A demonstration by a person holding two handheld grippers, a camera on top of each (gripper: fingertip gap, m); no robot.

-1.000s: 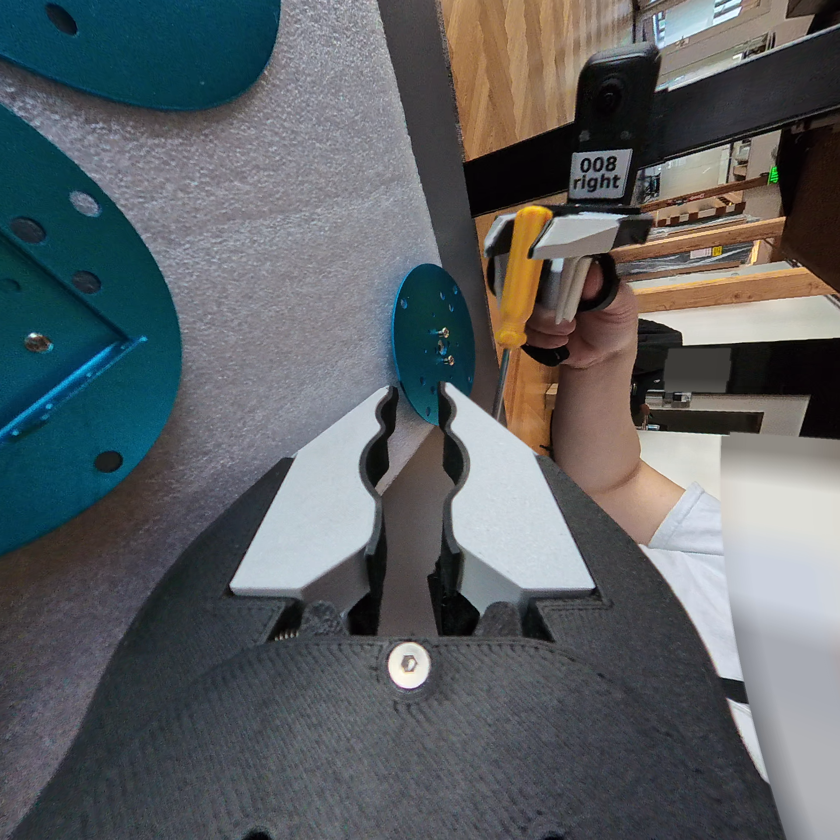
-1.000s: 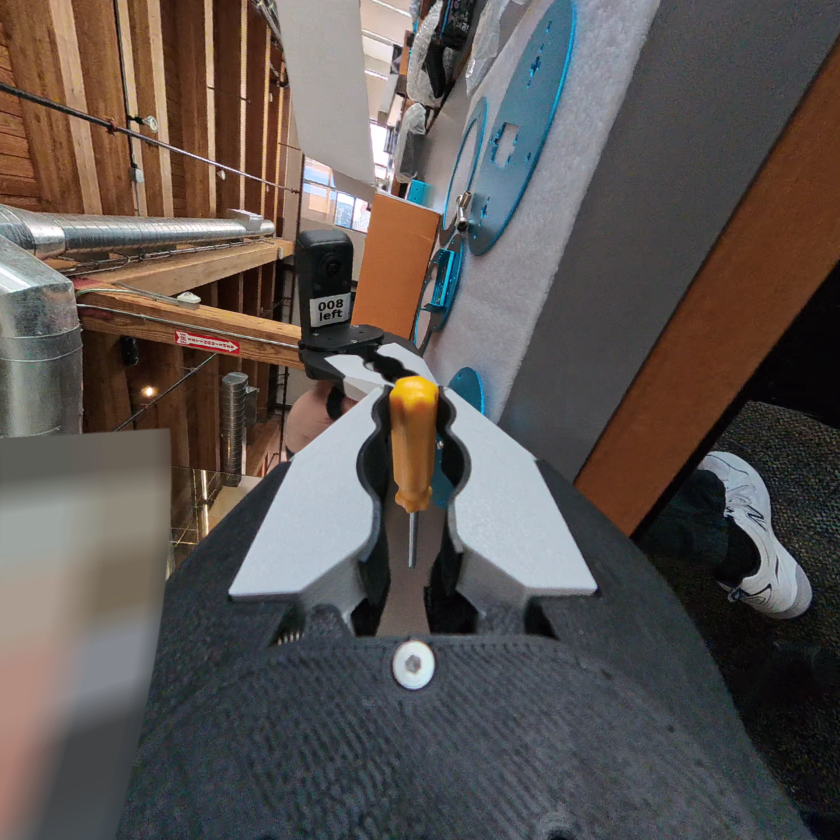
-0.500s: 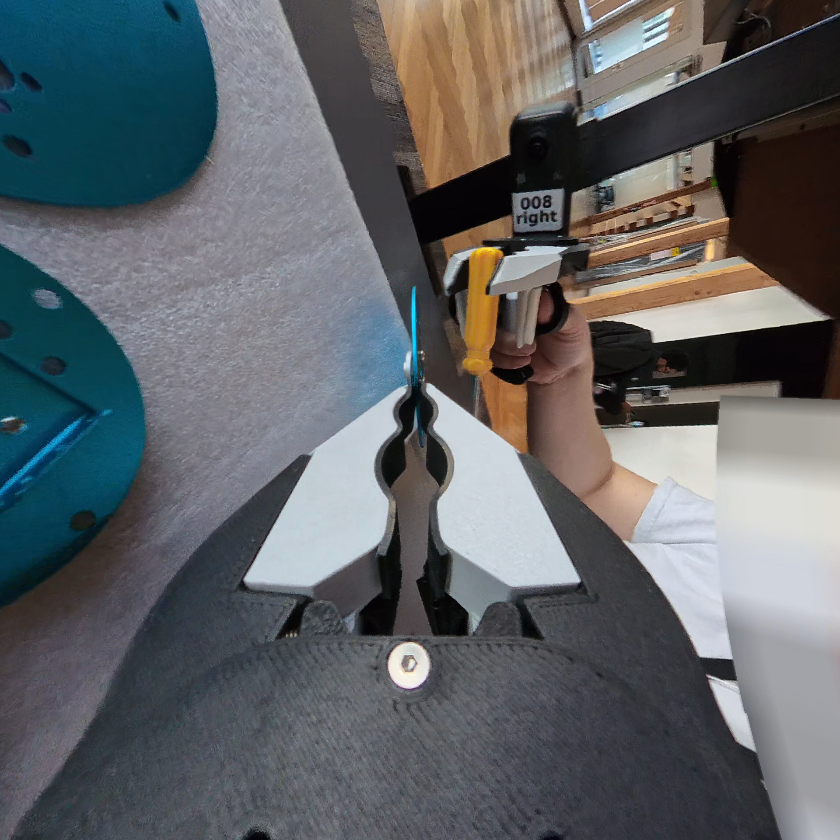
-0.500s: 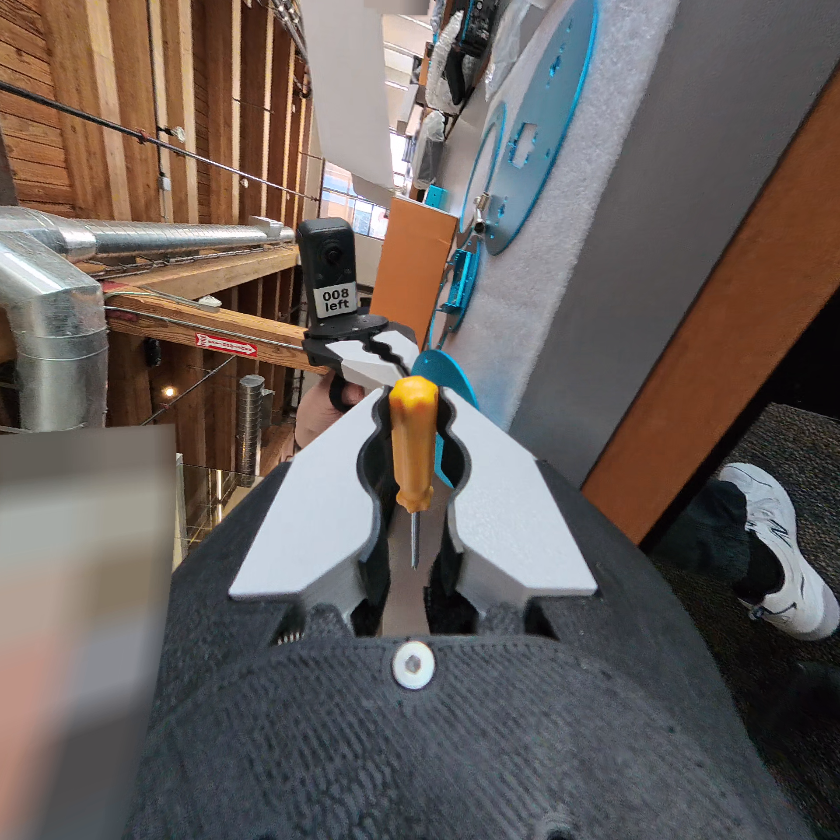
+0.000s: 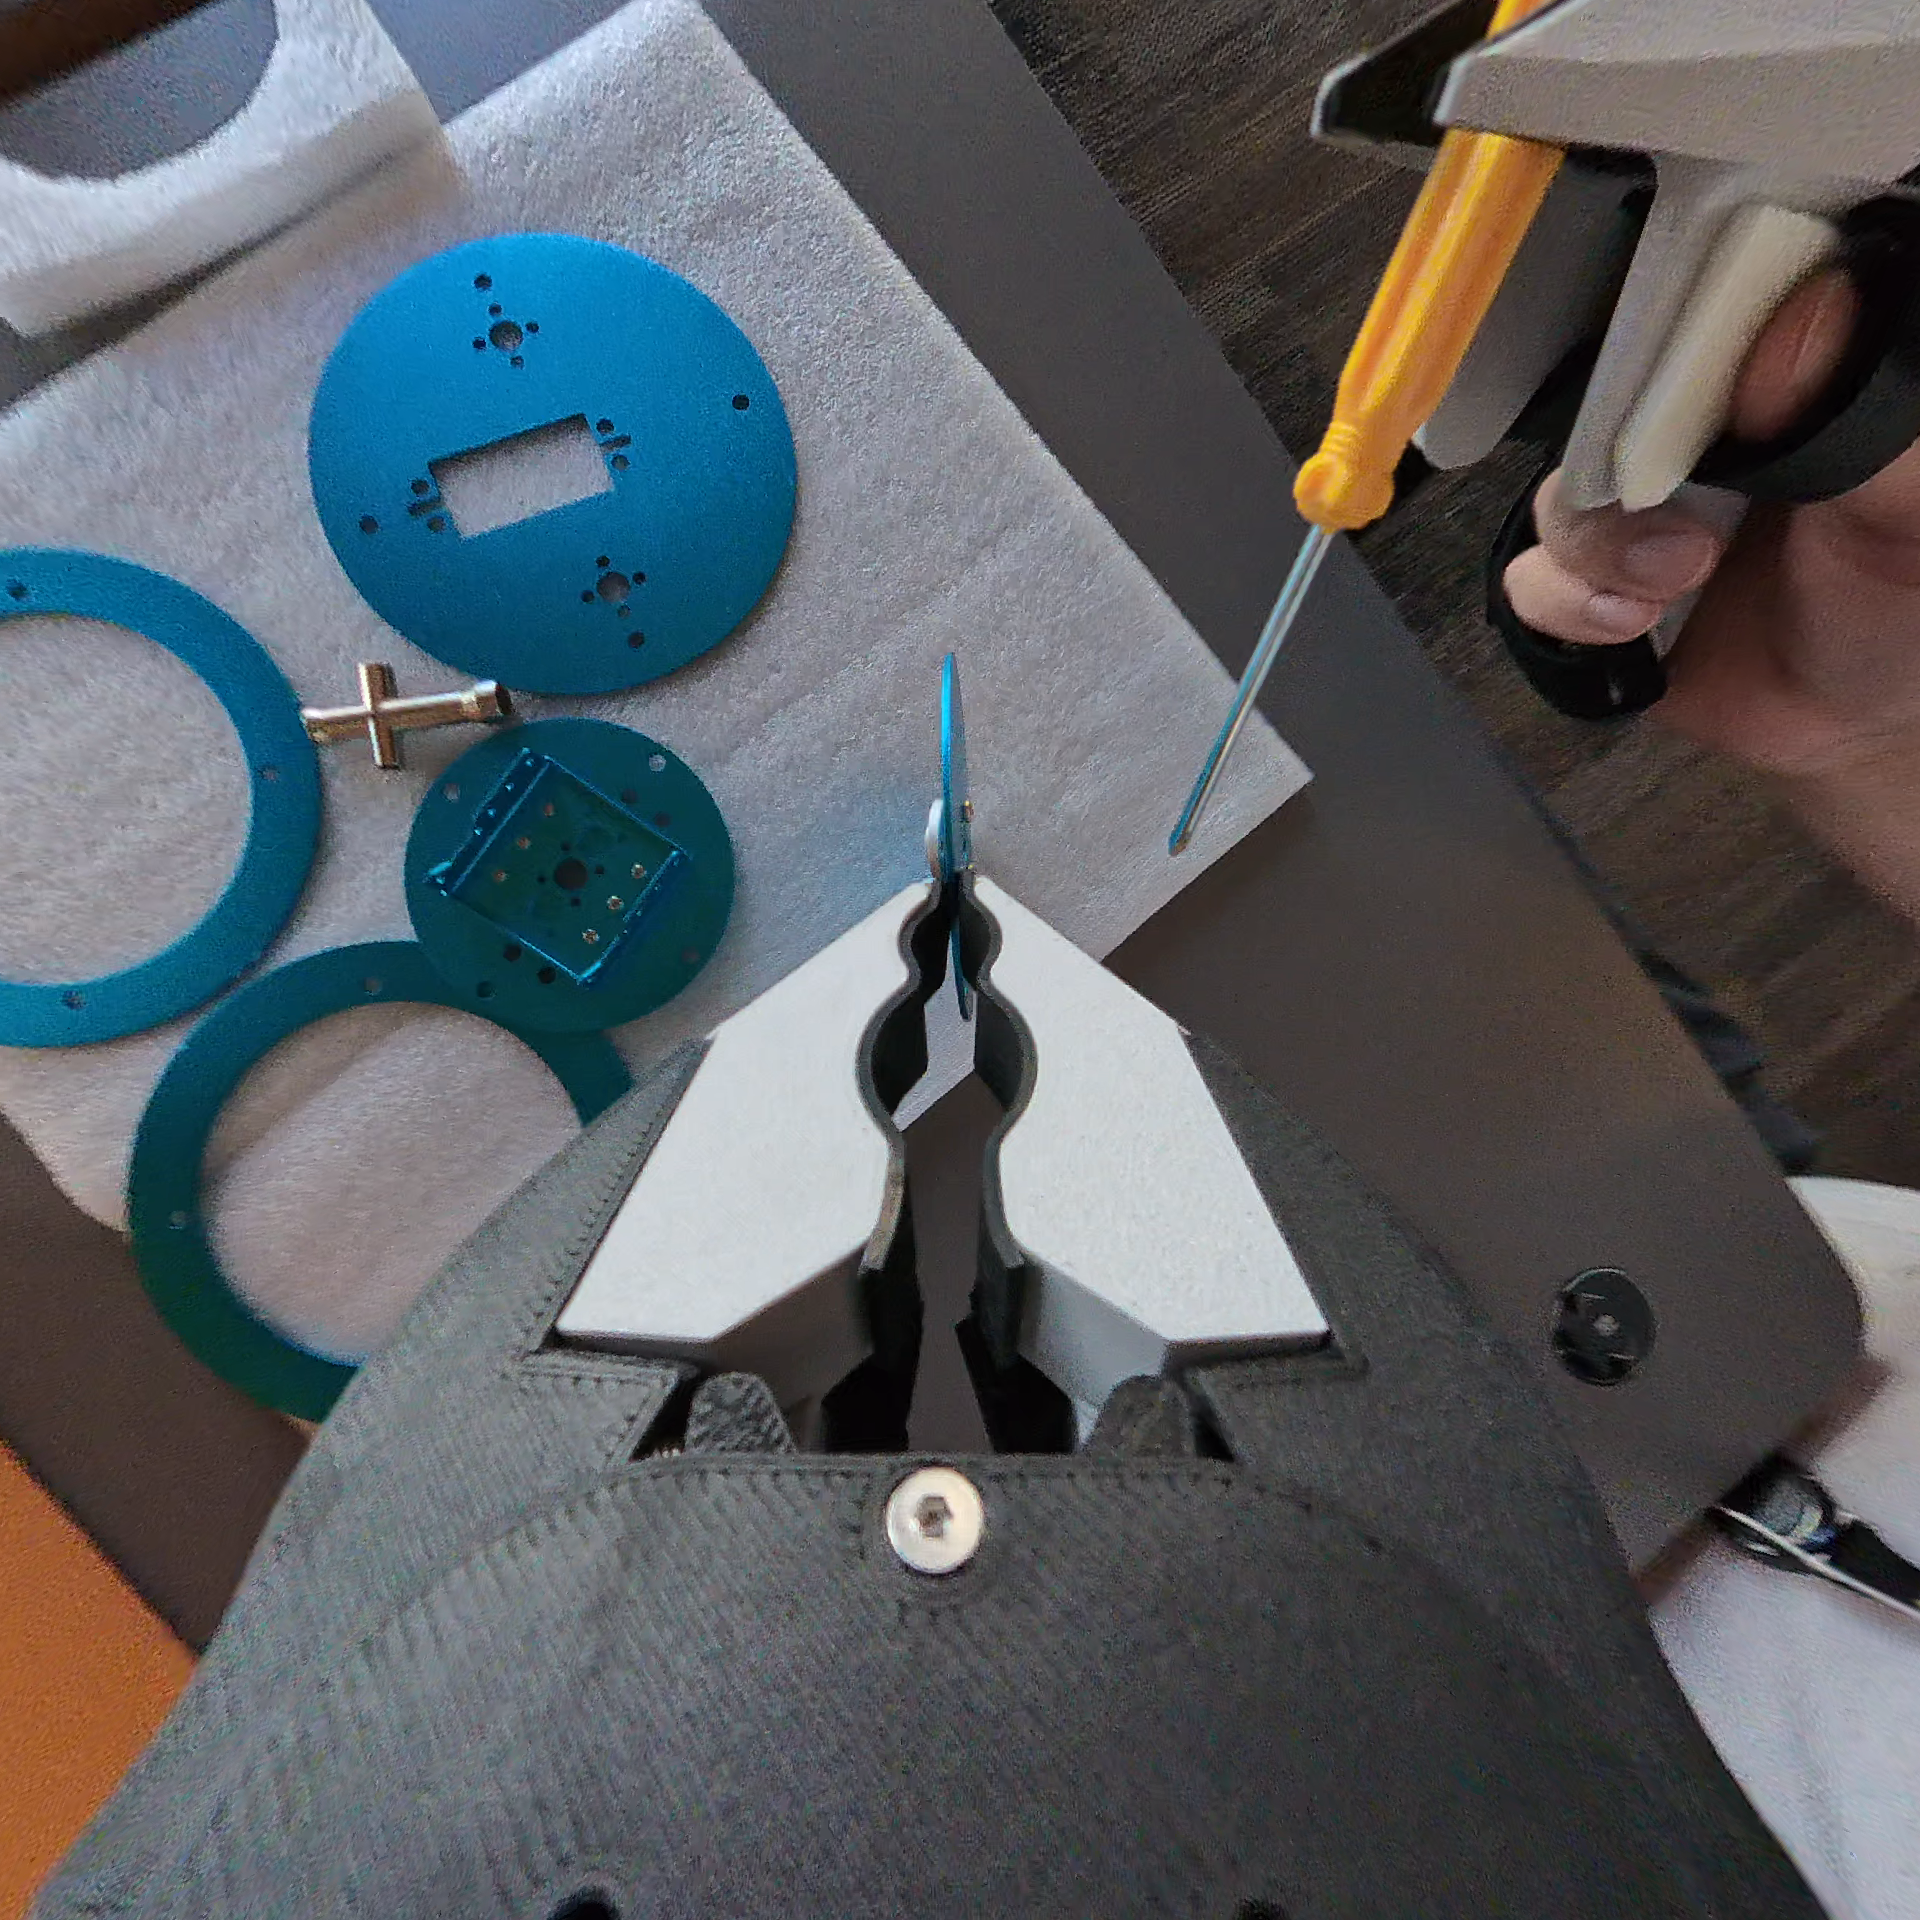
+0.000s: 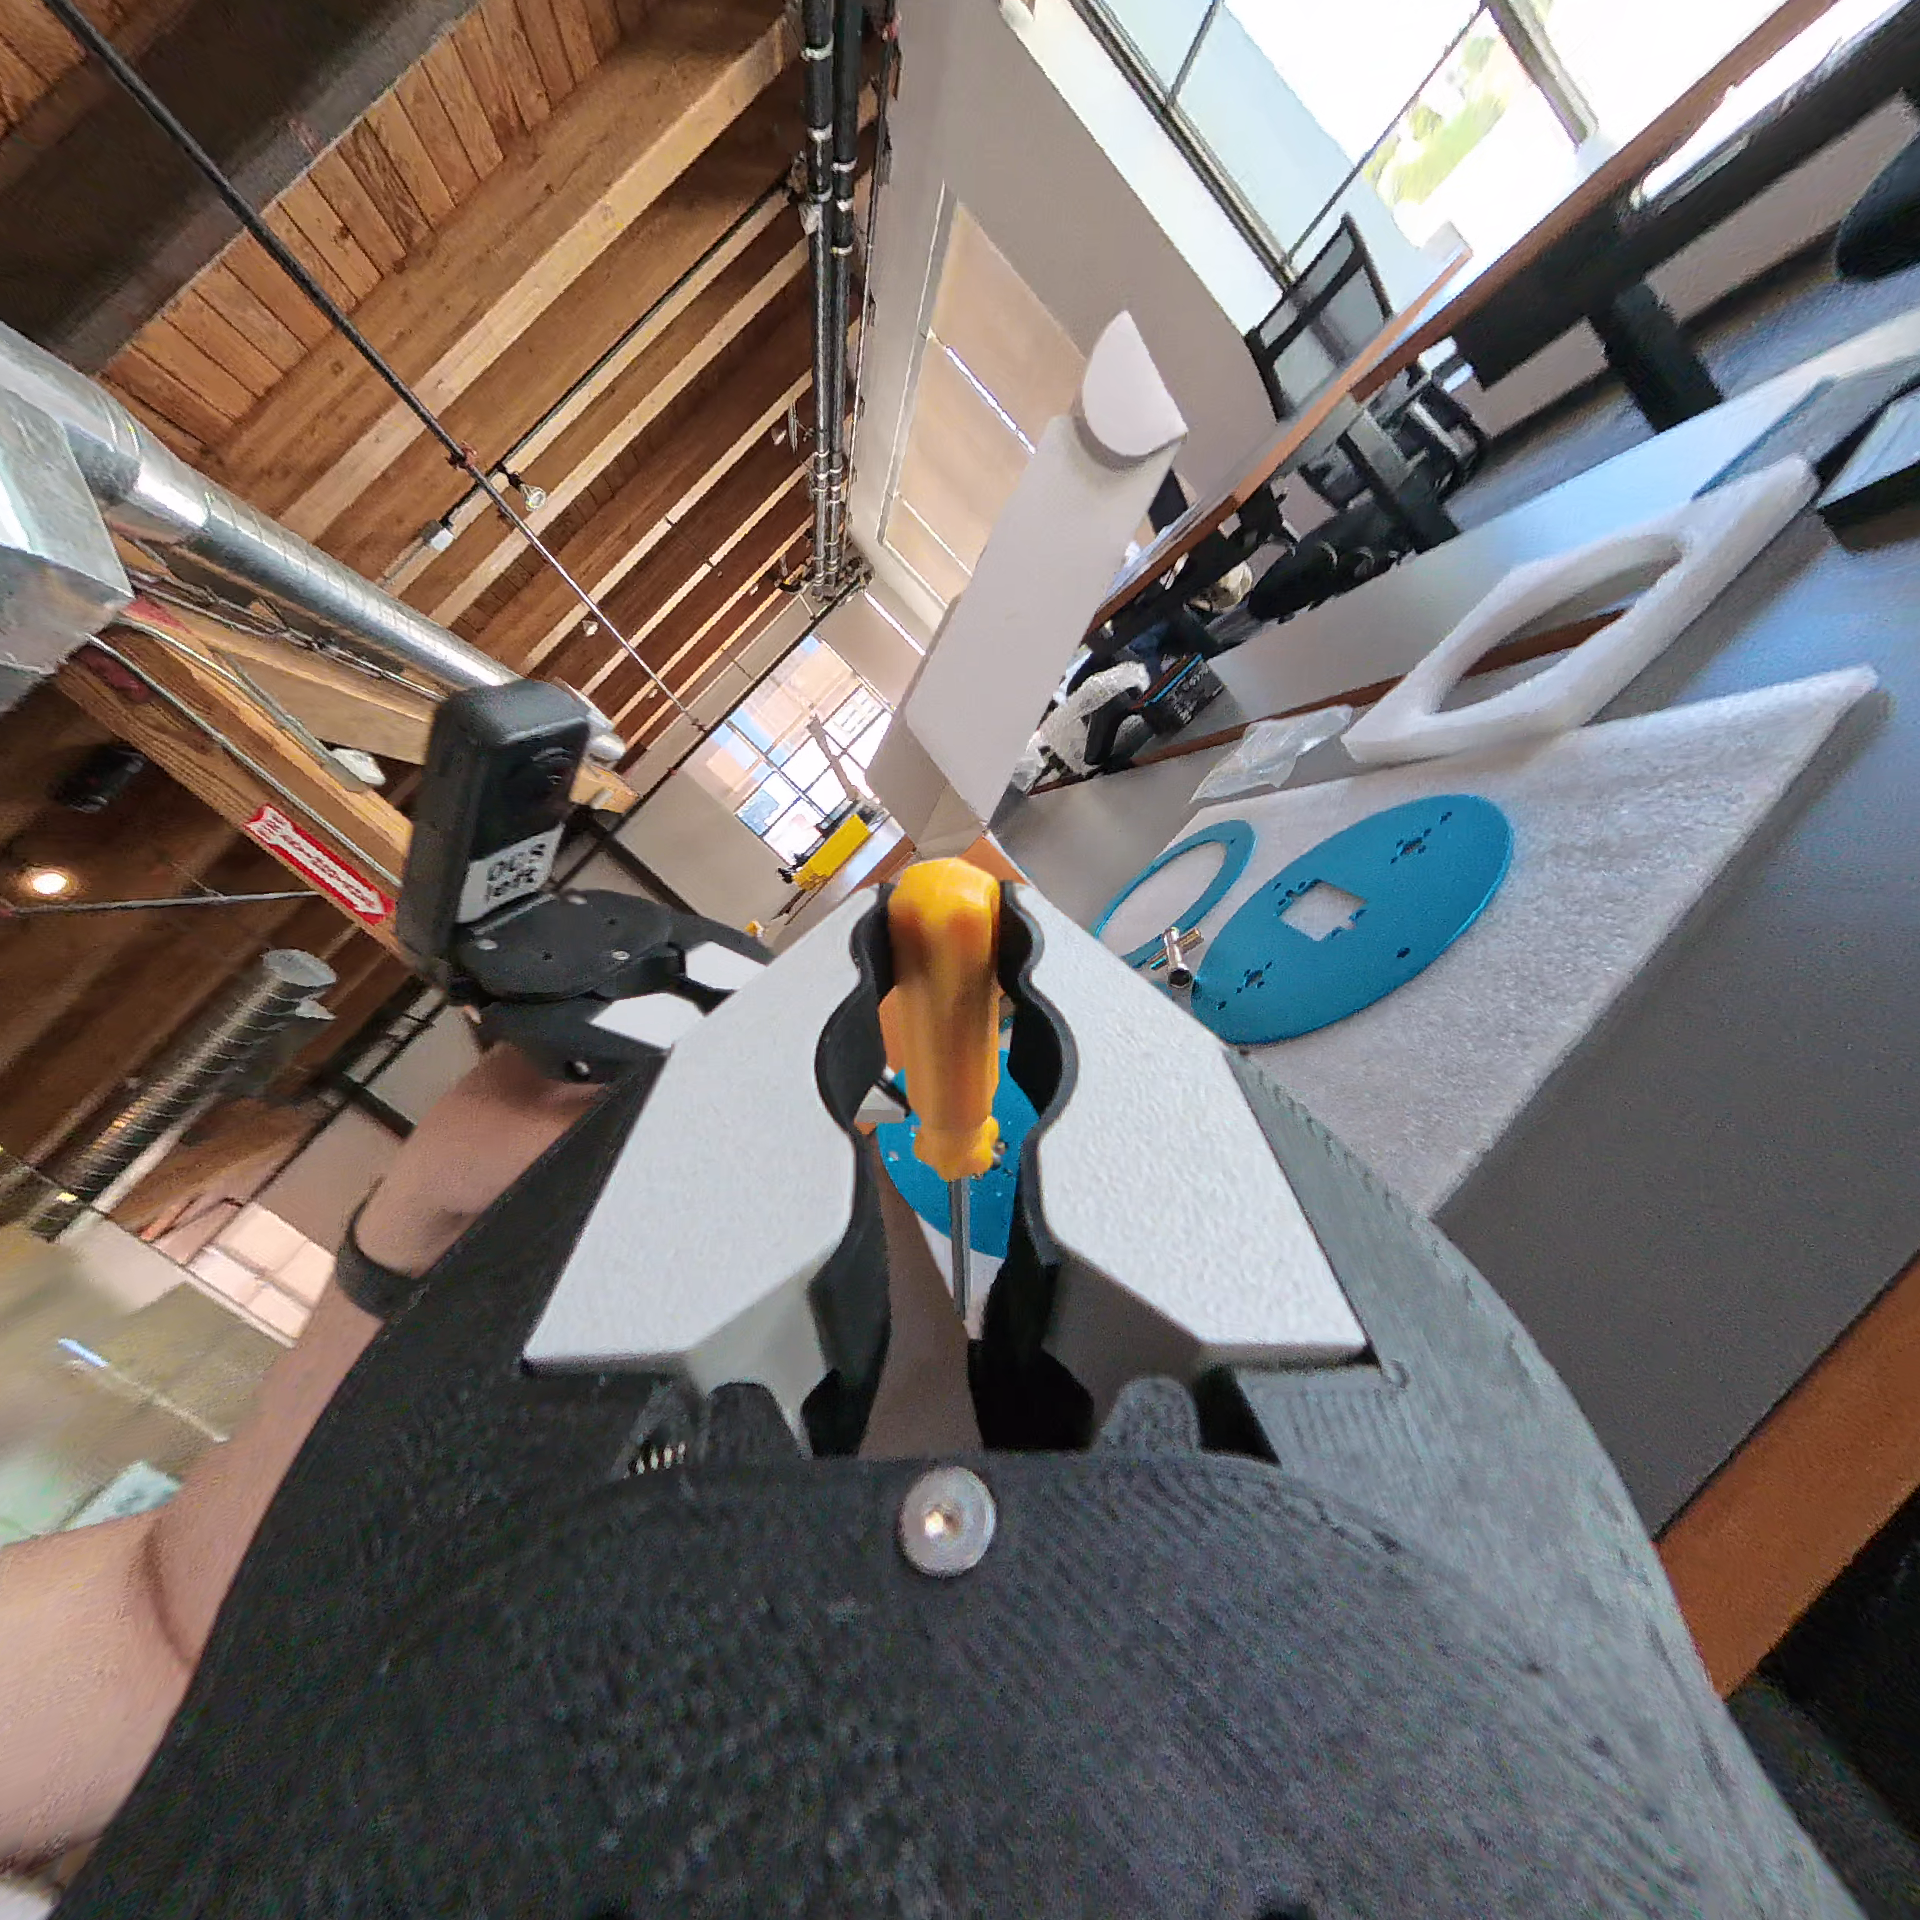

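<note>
A dark grey tabletop carries a white foam sheet whose near corner lies close to the table's edge. On the sheet rest a large blue disc with a rectangular cut-out, two blue rings, a smaller blue disc with a square bracket and a little silver cross wrench. Above that near corner, the left gripper is clenched on a small blue disc, held on edge. The right gripper grasps a yellow-handled screwdriver; its tip hangs apart from the small disc, just above the foam corner.
</note>
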